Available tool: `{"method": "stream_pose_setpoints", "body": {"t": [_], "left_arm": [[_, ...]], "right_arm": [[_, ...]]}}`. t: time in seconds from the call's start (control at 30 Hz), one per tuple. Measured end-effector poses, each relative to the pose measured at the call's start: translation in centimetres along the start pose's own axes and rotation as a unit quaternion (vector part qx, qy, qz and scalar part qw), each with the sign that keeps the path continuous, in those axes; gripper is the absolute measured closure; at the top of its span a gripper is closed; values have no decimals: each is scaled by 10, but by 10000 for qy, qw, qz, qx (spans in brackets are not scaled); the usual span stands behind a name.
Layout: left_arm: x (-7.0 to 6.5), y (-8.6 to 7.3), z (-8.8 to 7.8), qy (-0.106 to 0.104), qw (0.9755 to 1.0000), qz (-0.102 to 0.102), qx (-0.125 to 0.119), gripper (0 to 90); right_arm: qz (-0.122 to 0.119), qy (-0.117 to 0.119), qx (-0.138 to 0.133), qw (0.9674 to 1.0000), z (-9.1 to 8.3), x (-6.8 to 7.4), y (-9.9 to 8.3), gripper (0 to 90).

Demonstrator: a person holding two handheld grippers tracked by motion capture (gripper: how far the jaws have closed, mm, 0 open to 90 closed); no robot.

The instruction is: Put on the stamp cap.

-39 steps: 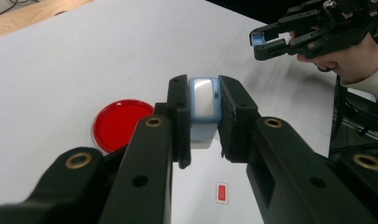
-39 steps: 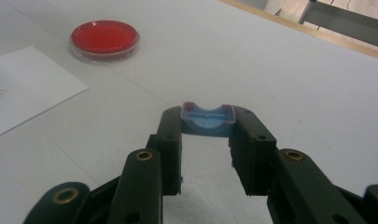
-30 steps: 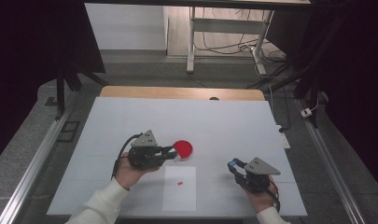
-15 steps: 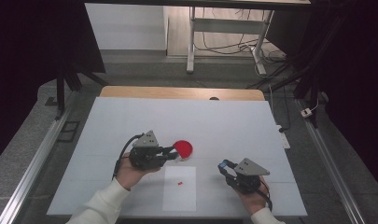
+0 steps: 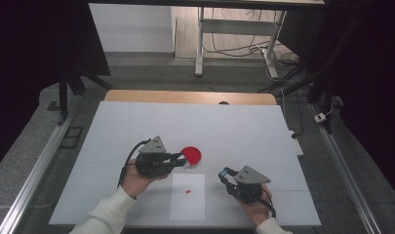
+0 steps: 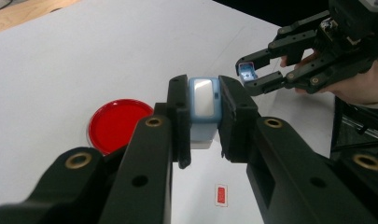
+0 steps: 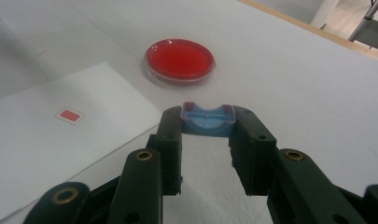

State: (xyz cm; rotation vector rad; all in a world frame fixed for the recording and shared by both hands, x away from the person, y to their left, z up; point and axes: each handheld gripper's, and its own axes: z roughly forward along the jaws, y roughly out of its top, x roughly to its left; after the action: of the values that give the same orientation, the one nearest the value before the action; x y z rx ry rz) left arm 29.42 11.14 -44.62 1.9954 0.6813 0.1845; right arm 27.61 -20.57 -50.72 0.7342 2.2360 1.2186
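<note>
**Both grippers clamped on small blue parts beside a red dish**

The left gripper (image 5: 178, 158) lies low over the white table (image 5: 244, 131), held in a hand with a white sleeve. Its jaws are clamped on a pale blue box-like piece (image 6: 204, 99) with a glossy white face, pinched between the two pads near the jaw tips. In the left gripper view, the red petri dish (image 6: 115, 123) sits just left of the jaws on the table, near the left jaw's tip. Below and between the jaws lies a white sheet of paper (image 5: 187, 197) that bears a small red rectangle (image 6: 220, 194).

Beyond the left gripper's jaw tips and to their right in that view, the right gripper (image 6: 247, 73) is seen with a small blue piece nipped at its tips.

In the right gripper view, the right gripper (image 7: 207, 122) has its jaws closed on a shallow blue cap-like piece (image 7: 208, 120) with a raised rim, which spans the gap at the very tips. Ahead of these jaws, a little to their left, stands the red petri dish (image 7: 179, 58), apart from the tips. To the left of the jaws lies the paper sheet with the red rectangle (image 7: 70, 115).

From the high view the two grippers are apart, with the sheet between them.
</note>
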Motion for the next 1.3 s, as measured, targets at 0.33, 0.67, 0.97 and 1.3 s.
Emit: {"method": "stream_pose_setpoints", "body": {"t": [0.33,0.67,0.97,1.3], "left_arm": [[0,0,1,-33,10000,-3,5,753],[-2,1,3,-34,10000,-1,17,753],[-2,0,4,-42,10000,1,25,753],[-2,0,5,-43,10000,0,28,753]], "right_arm": [[-73,83,-37,9999,8,8,4,652],[-156,182,-68,9997,17,18,9,652],[-158,244,-126,9995,22,24,13,652],[-207,384,-117,9990,31,33,18,652]]}}
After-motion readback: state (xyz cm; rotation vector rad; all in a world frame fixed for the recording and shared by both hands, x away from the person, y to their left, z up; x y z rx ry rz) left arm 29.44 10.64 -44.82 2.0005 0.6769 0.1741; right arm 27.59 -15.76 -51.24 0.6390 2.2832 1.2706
